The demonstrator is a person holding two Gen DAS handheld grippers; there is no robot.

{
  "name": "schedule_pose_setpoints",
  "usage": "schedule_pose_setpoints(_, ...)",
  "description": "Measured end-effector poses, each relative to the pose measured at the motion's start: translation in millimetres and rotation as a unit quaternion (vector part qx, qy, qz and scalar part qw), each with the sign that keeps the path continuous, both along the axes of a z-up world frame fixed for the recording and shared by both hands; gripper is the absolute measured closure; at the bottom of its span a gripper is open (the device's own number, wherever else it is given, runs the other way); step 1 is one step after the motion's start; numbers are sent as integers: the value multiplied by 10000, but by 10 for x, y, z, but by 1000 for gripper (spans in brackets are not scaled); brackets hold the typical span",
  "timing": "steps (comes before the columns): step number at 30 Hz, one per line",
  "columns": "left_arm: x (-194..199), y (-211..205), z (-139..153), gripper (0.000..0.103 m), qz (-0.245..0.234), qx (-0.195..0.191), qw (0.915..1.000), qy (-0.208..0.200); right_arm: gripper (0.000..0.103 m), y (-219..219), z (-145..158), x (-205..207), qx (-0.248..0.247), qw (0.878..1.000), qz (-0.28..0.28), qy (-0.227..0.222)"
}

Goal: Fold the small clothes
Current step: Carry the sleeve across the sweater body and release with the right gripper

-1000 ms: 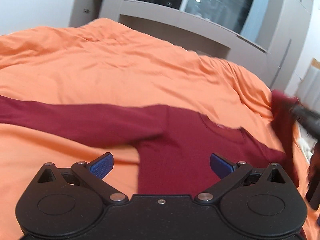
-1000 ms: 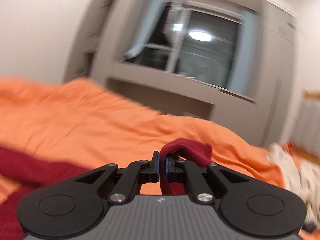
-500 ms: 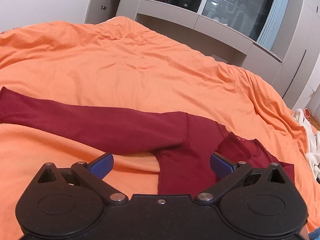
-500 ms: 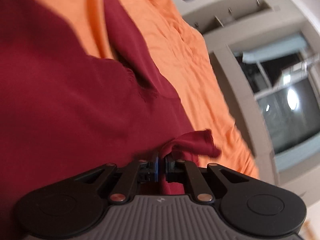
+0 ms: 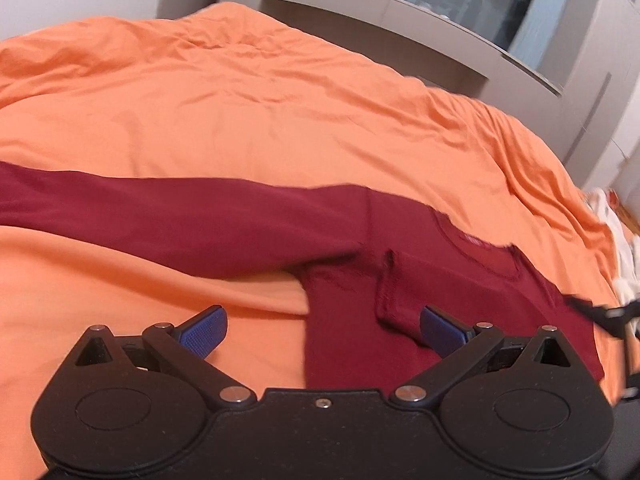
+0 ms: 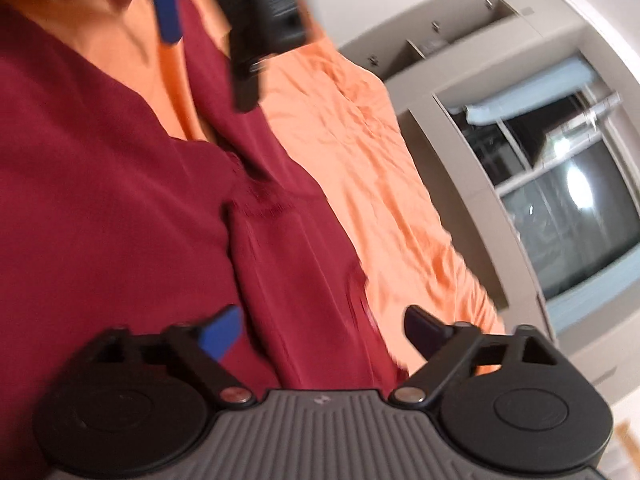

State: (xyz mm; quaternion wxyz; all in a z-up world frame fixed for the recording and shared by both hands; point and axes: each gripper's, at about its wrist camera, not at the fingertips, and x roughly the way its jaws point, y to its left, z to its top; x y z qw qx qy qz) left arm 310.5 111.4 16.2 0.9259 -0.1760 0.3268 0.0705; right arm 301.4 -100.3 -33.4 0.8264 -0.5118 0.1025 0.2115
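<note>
We see a dark red long-sleeved top (image 5: 348, 240) lying on a bed under an orange duvet (image 5: 248, 100). One sleeve (image 5: 160, 216) stretches flat far to the left. The other sleeve (image 5: 404, 292) lies folded across the chest, its cuff end near the middle of the body, below the neckline (image 5: 480, 248).

Our left tongs (image 5: 322, 330) hang above the top's near side, spread wide with nothing between them. The left blue pad (image 5: 204, 330) sits over bare duvet; the right pad (image 5: 442, 330) sits over the folded sleeve, contact unclear.

Our right tongs (image 6: 322, 330) are also spread wide and empty, tilted over the red fabric (image 6: 100, 200); this view is blurred. The left tool (image 6: 256, 28) shows at the top of it.

Pale clothing (image 5: 616, 240) lies at the bed's right edge. Grey cabinets (image 5: 400, 24) and a dark window (image 6: 568, 208) stand beyond the bed.
</note>
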Motion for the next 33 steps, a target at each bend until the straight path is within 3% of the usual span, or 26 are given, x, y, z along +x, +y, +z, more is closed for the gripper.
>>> schedule_pose_setpoints(4, 81, -126, -122, 1, -264, 98, 9996, -57, 0, -492, 224, -39, 630, 9960, -523, 354)
schedule_pose_setpoints(8, 163, -216, -177, 1, -461, 153, 9986, -229, 0, -1067, 372, 61, 1716, 9748, -1262, 671)
schedule_pose_setpoints(10, 216, -241, -174, 1, -566, 137, 9975, -390, 0, -1357, 389, 134, 2459, 9523, -1670, 687)
schedule_pose_setpoints(13, 338, -261, -198, 1, -598, 211, 9965, -540, 0, -1735, 389, 337, 3478, 9058, -2222, 963)
schedule_pose_setpoints(18, 582, -311, -335, 1, -578, 489, 9970, -128, 0, -2191, 343, 577, 4380, 8517, -2763, 801)
schedule_pose_setpoints(25, 727, -205, -567, 1, -553, 230, 9966, 574, 1, -2530, 232, 933, 5080, 8006, -2964, 1148)
schedule_pose_setpoints(29, 764, -188, -628, 0, -569, 210, 9956, 717, 17, -2507, 77, 1318, 5350, 7715, -3059, 1583)
schedule_pose_setpoints(32, 790, -229, -645, 0, -605, 348, 9942, 816, 38, -2508, -21, 1437, 5308, 7650, -3176, 1791)
schedule_pose_setpoints(33, 803, -249, -647, 0, -615, 400, 9938, 840, 52, -2508, -35, 1431, 5286, 7642, -3219, 1815)
